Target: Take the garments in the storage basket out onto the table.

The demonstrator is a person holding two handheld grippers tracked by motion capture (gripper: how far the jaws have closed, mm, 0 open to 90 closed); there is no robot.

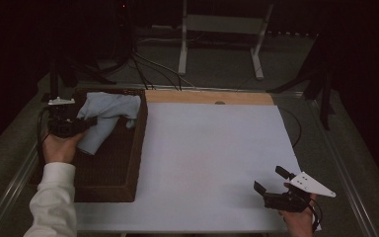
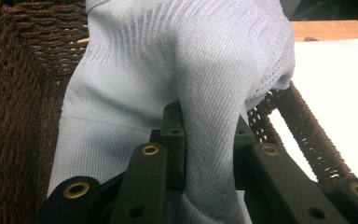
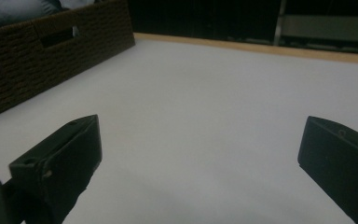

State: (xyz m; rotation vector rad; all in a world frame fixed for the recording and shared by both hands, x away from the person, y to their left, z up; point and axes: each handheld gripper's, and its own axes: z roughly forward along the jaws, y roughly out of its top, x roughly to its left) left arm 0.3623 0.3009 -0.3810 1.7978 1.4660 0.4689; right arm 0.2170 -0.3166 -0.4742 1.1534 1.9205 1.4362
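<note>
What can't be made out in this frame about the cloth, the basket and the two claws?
- Basket floor under the pale blue cloth: covered by the cloth in the high view and the left gripper view.
- Cloth's full shape: bunched, cut off by the top edge in the left gripper view.
- Left claw pad faces: buried in a fold of cloth.
- Right claw, open over the white sheet: small and dark in the high view.

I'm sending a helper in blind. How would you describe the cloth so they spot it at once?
Find the dark woven basket at the table's left edge. The pale blue cloth hangs bunched over its far end, pinched by the left tongs; it is the one soft, light thing there.
</note>
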